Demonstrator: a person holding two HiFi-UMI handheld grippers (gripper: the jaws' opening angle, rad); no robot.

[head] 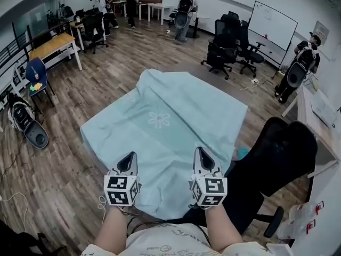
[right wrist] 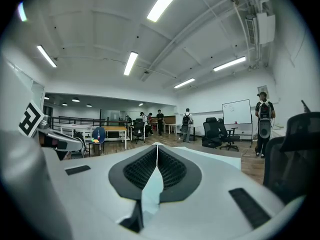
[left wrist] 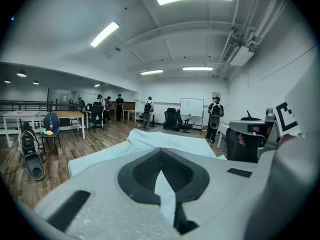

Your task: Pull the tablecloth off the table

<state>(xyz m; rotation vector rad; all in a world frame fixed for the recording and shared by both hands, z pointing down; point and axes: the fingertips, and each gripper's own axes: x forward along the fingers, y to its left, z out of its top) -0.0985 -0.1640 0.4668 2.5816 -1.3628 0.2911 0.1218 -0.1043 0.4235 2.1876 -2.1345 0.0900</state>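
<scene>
L tongs point(head: 129, 157) and R tongs point(head: 201, 152) both closed, each pinching the near edge of the cloth point(head: 165, 105). L gripper view: pads meet at the tip, w/ a thin strip of pale blue fabric caught between them point(left wrist: 165, 191). R gripper view: same, w/ a fold of fabric running down between ribbed pads point(right wrist: 151, 186). Tongs sit side by side, apart, both pointing away from the person, roughly level. Cloth is light blue-green w/ a white flower motif point(head: 159, 119) near centre. It lies spread over the surface and hides it fully. L and R sides hang down, and the far end is humped into a ridge. Near edge is gathered toward the person's body below the tongs. Black chair point(head: 277, 153) just R of the cloth. Wood floor point(head: 69, 169) all round. Whiteboard point(head: 272, 24) and several people at far end of room.
</scene>
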